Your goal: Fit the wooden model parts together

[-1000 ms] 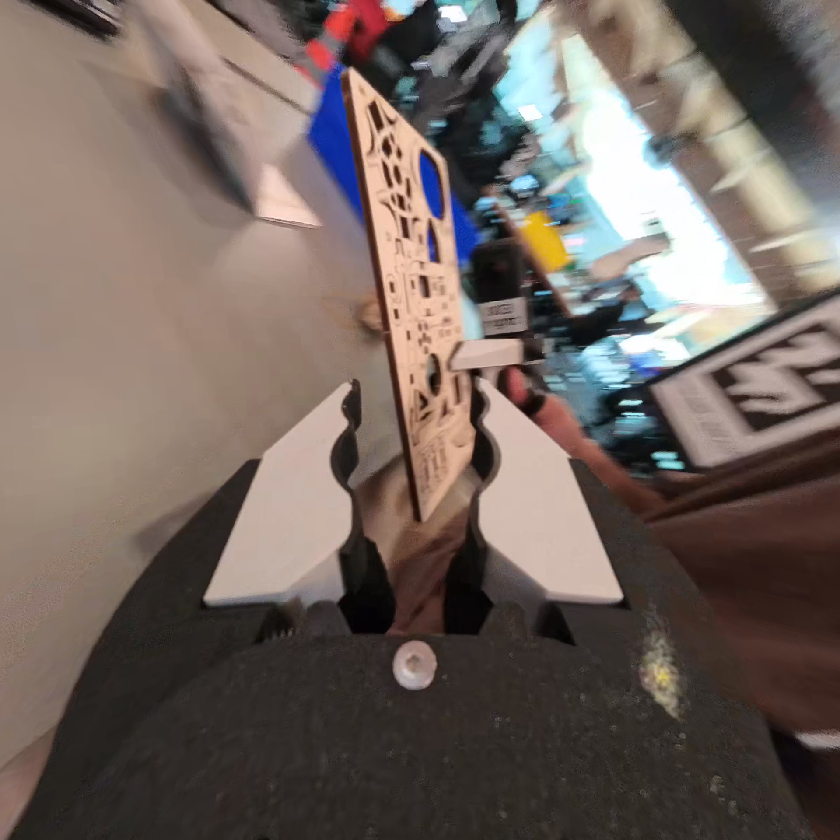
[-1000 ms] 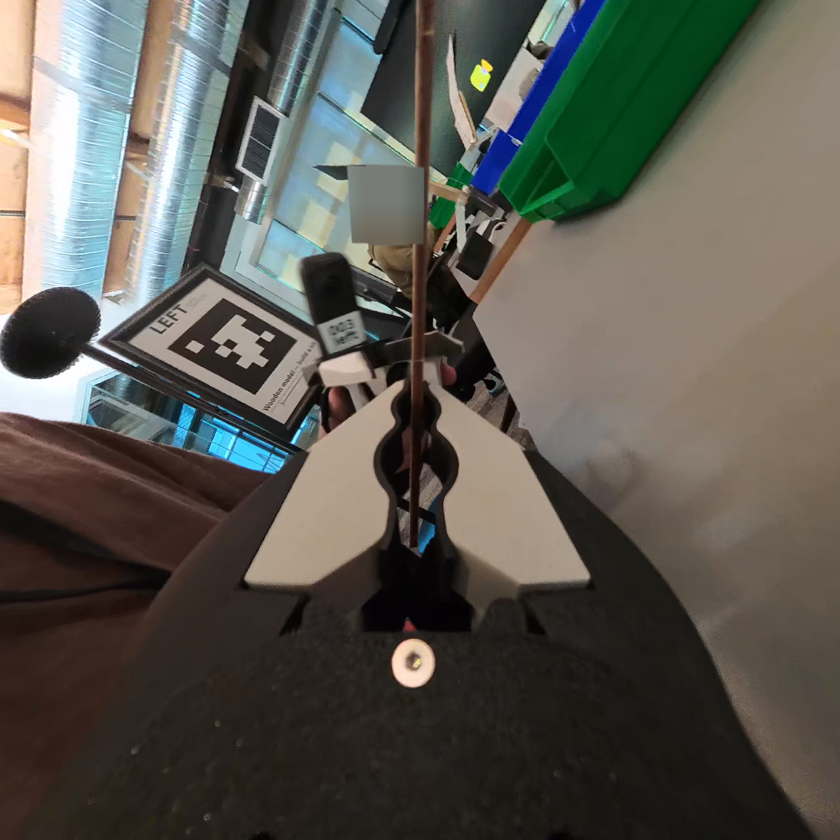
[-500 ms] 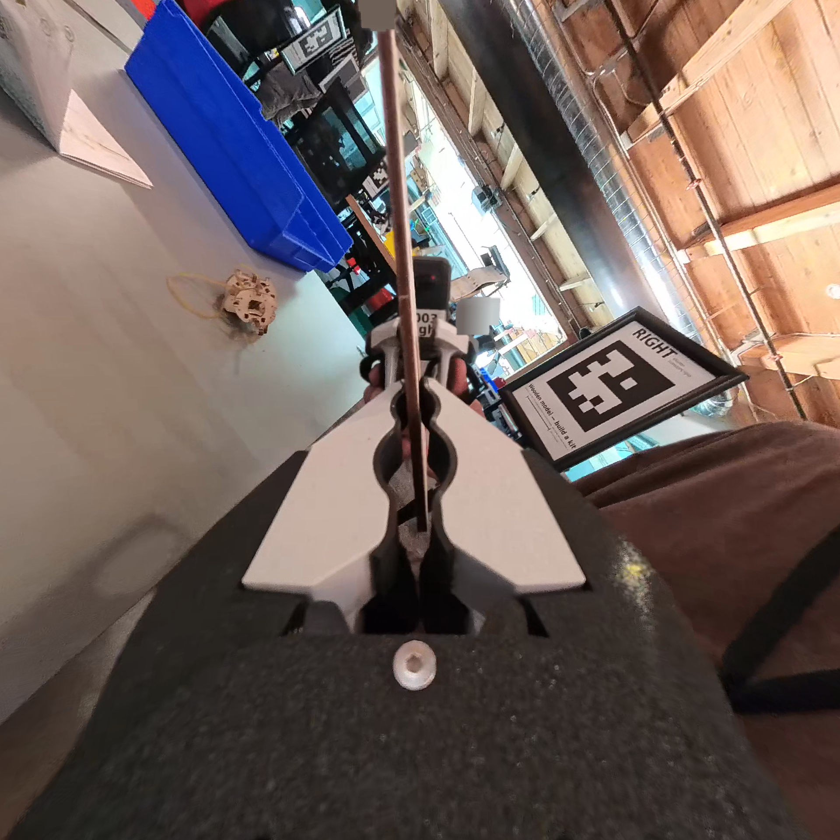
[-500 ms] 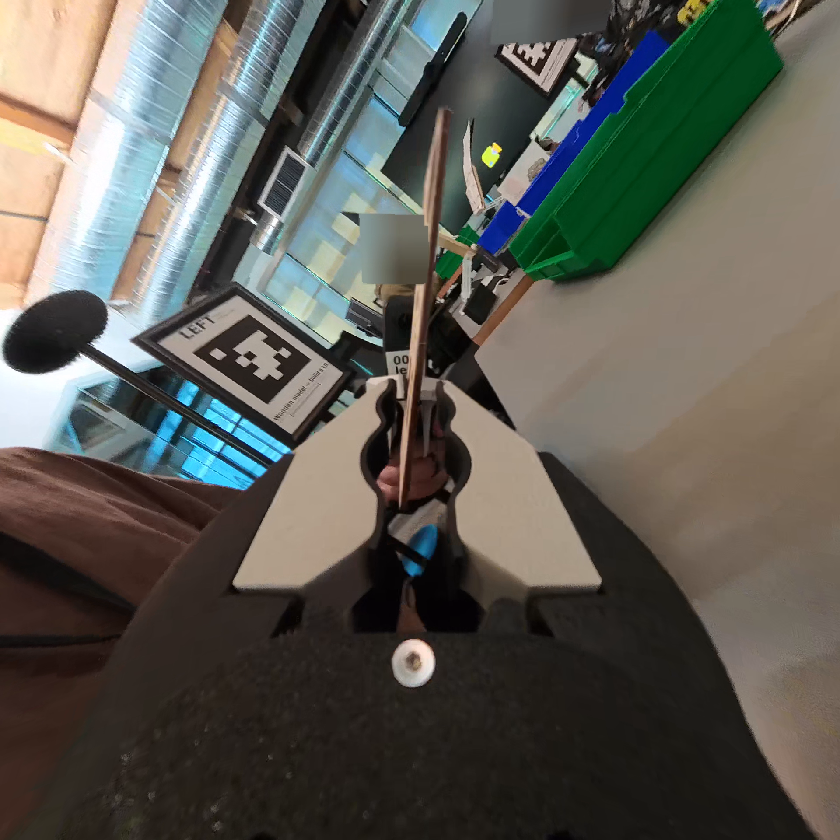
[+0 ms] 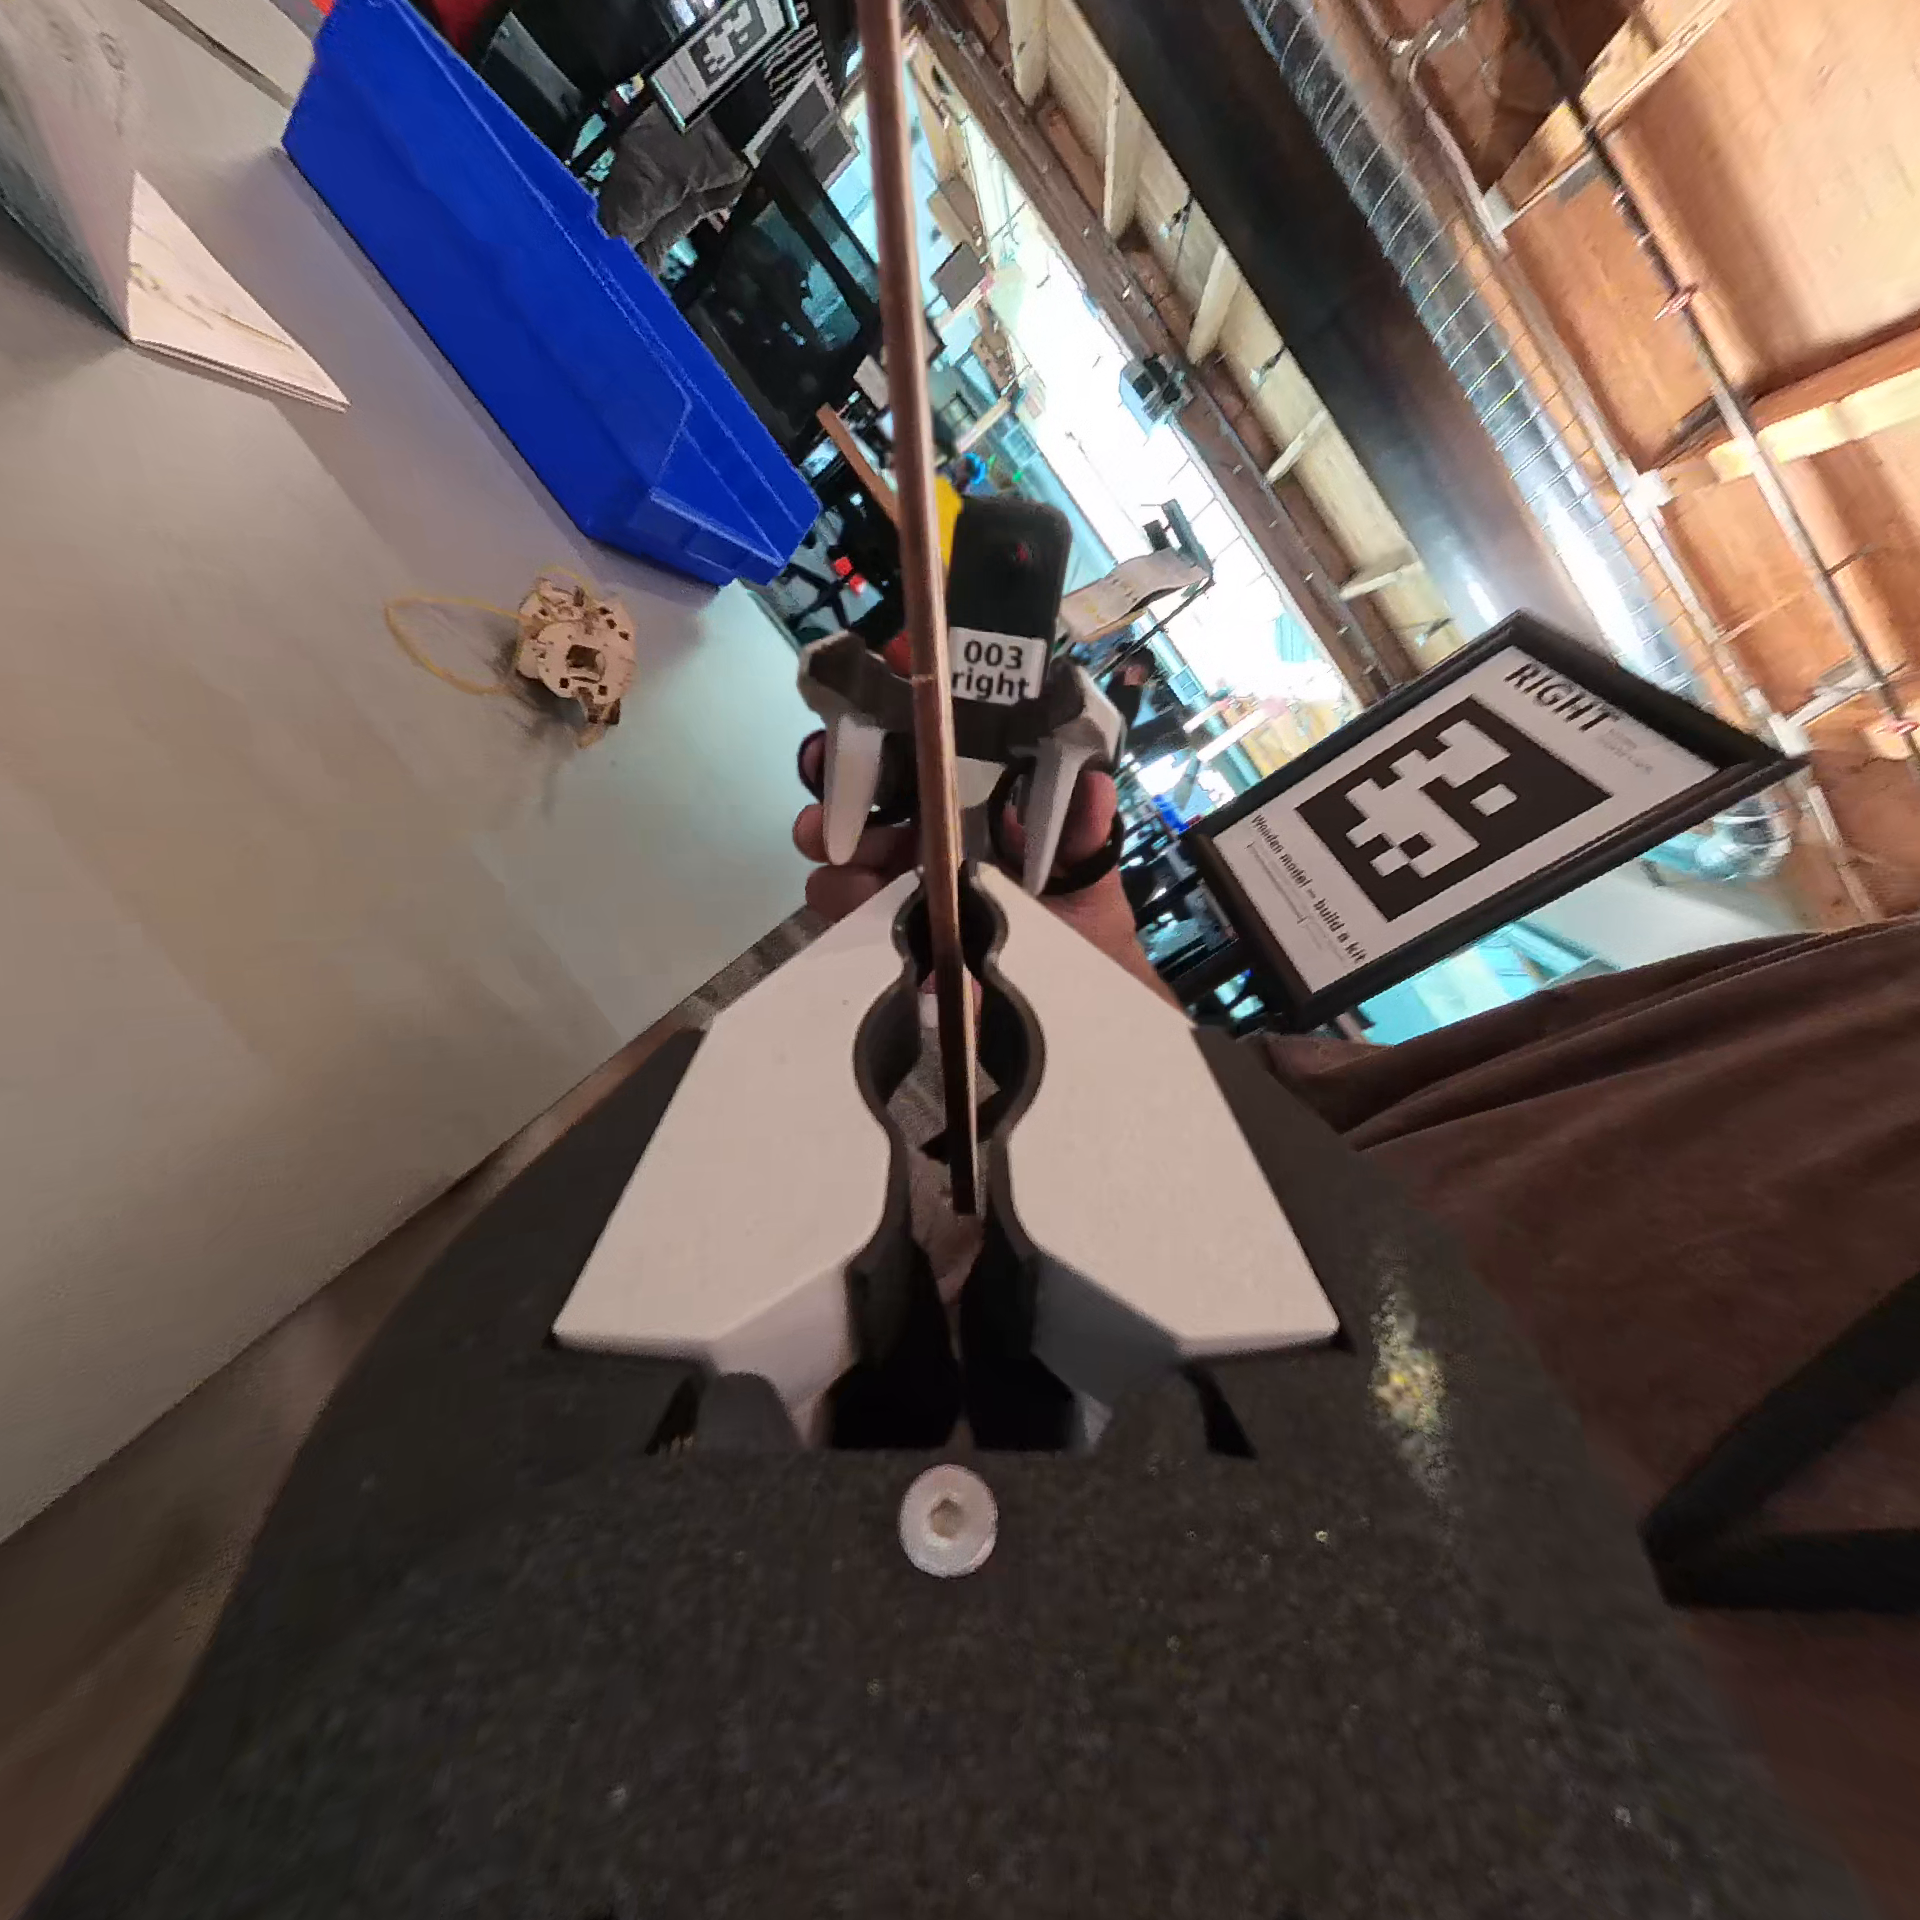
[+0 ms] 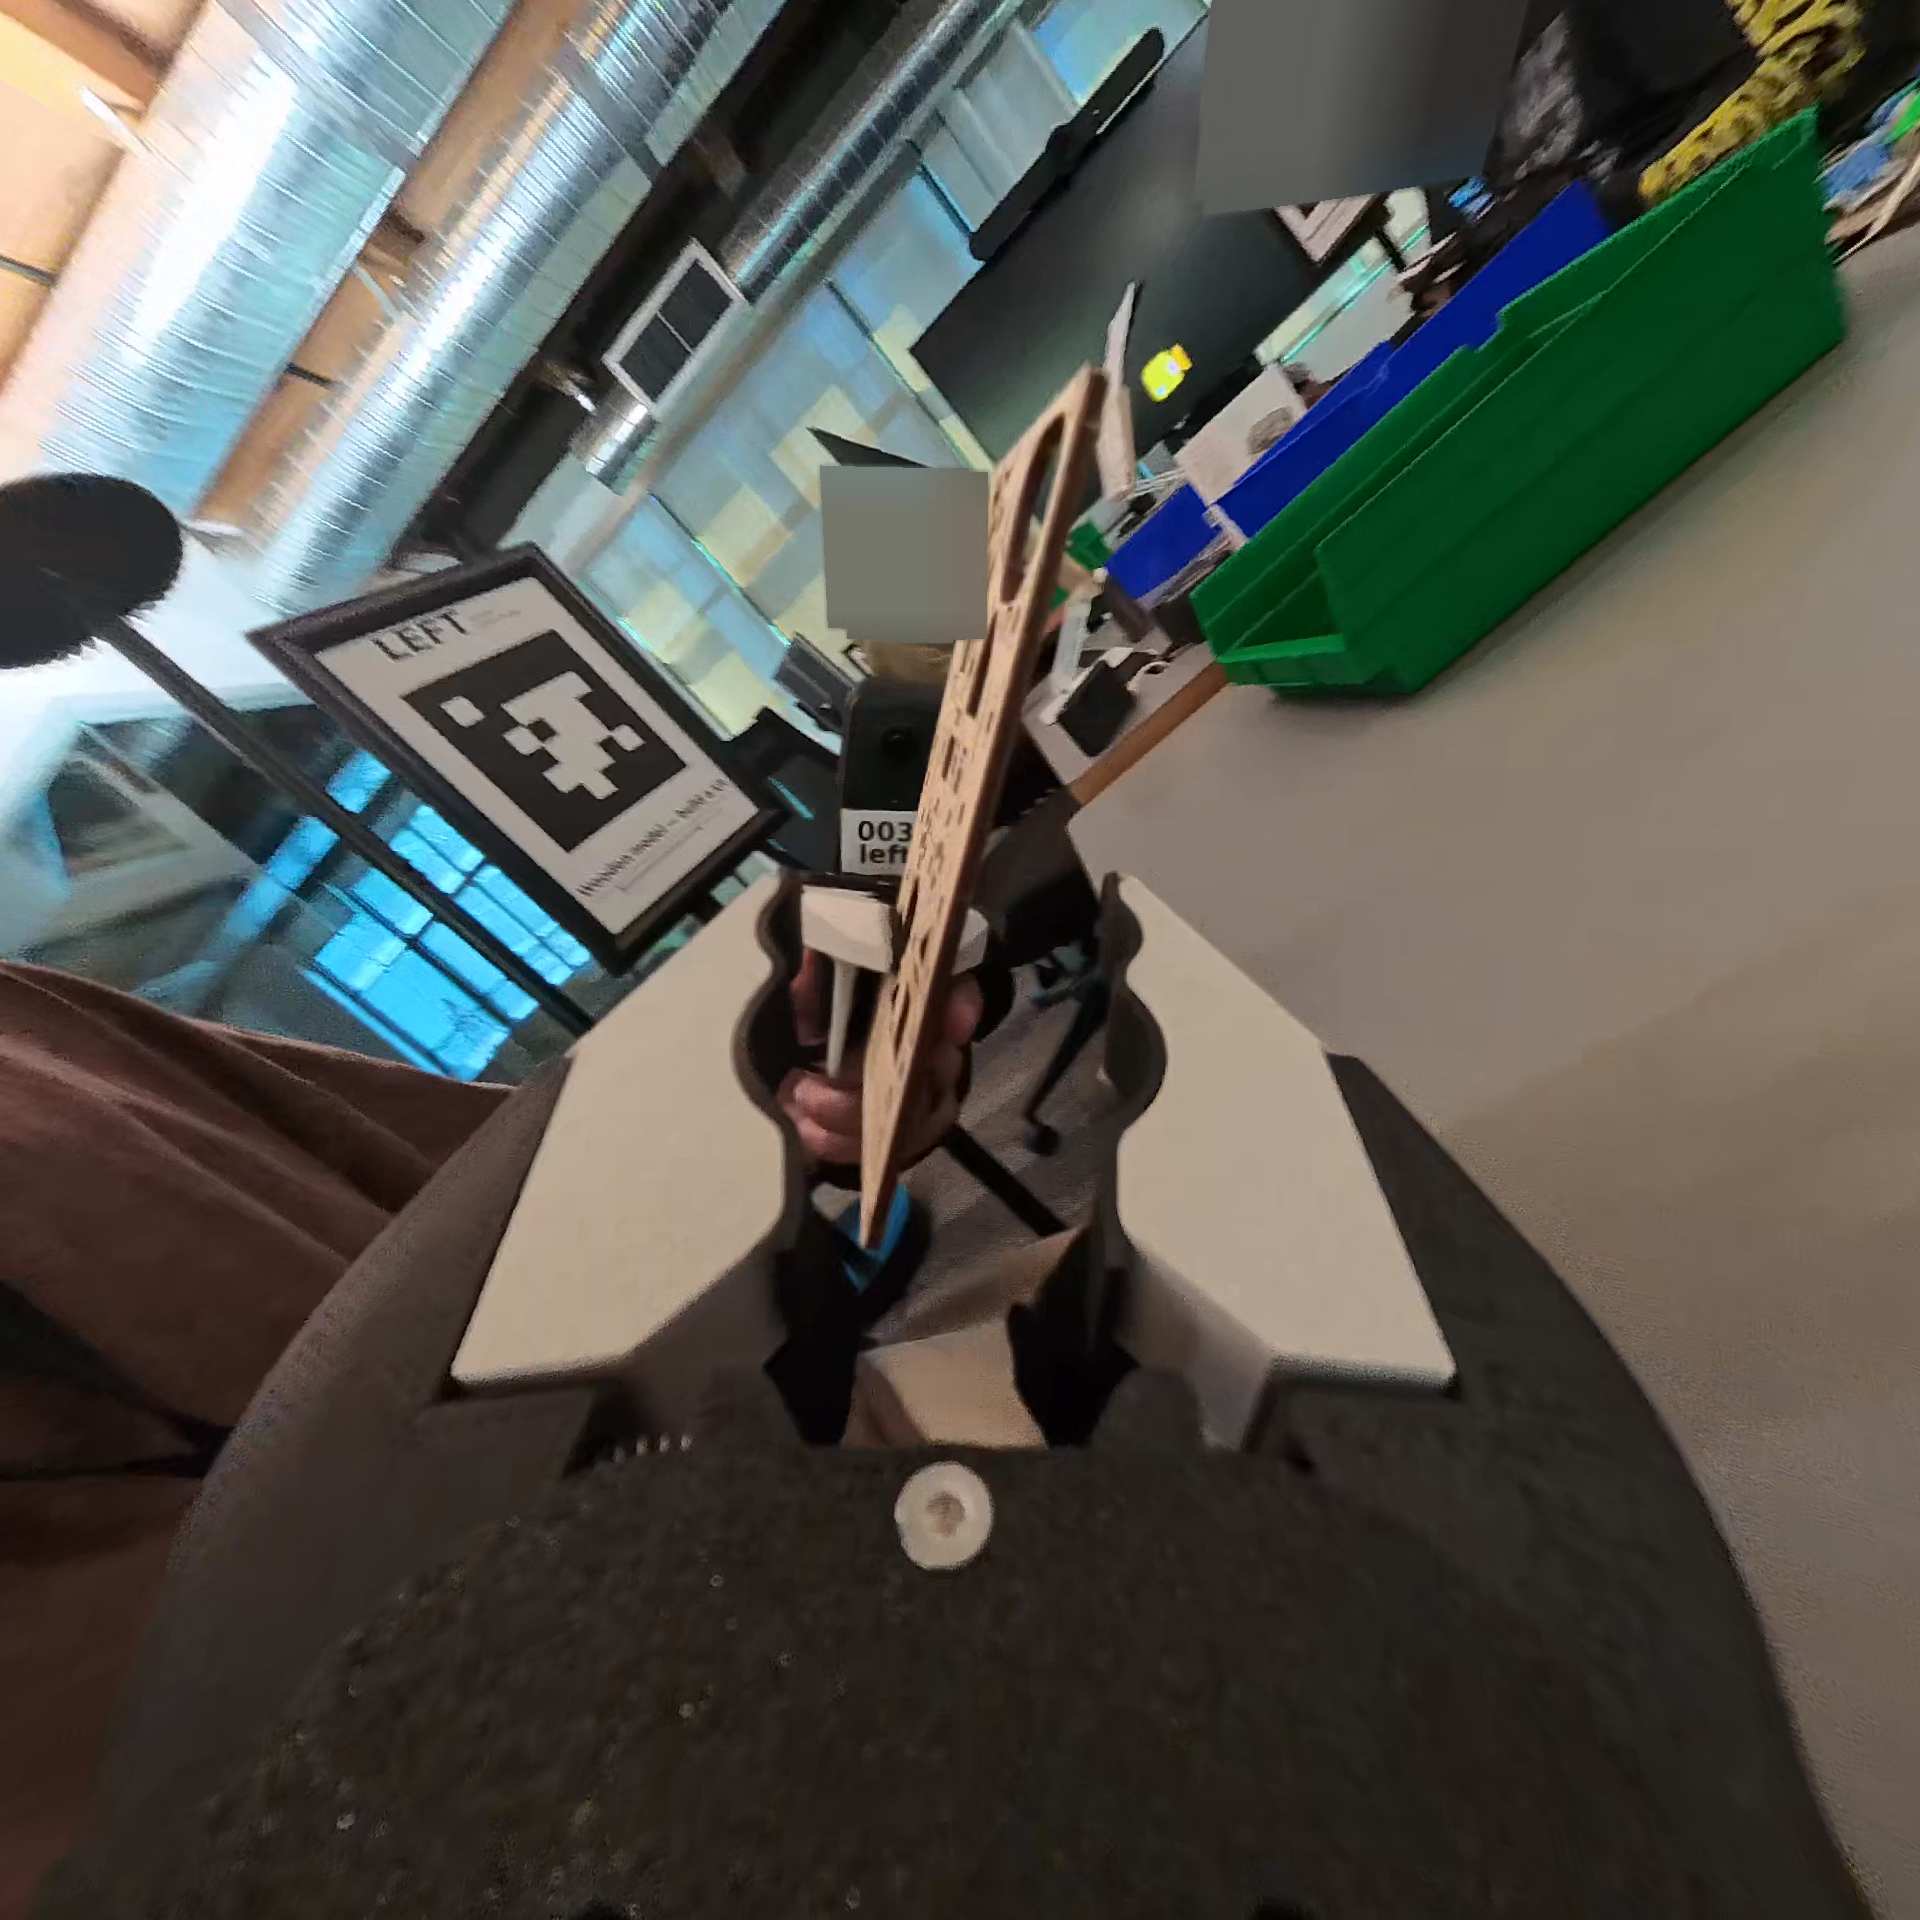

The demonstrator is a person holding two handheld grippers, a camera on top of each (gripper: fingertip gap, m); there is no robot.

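A thin laser-cut wooden sheet [image 5: 904,416] shows edge-on in the left wrist view and runs up out of the frame. My left gripper [image 5: 940,904] is shut on its lower end. My right gripper [image 5: 945,821] faces it from beyond, with its white fingers [image 5: 847,790] spread either side of the sheet. In the right wrist view the sheet [image 6: 987,727] stands tilted between the wide-open jaws of my right gripper [image 6: 948,899] and touches neither. The left gripper [image 6: 894,935] holds it from behind. A small part-built wooden model [image 5: 574,657] lies on the grey table [image 5: 208,831].
A yellow rubber band [image 5: 416,644] lies by the small model. A blue bin [image 5: 520,312] and a white booklet [image 5: 208,312] stand farther back. A green bin [image 6: 1558,499] sits on the table's far side. Framed marker signs [image 5: 1455,810] [image 6: 540,727] and brown sleeves [image 5: 1610,1143] are close. My left tips are about 25 cm from the small part-built wooden model [image 5: 574,657], my right tips only 20 cm.
The wooden sheet has passed from my right gripper to my left. The left gripper was open and has shut on it. The right gripper was shut on it and has opened wide.
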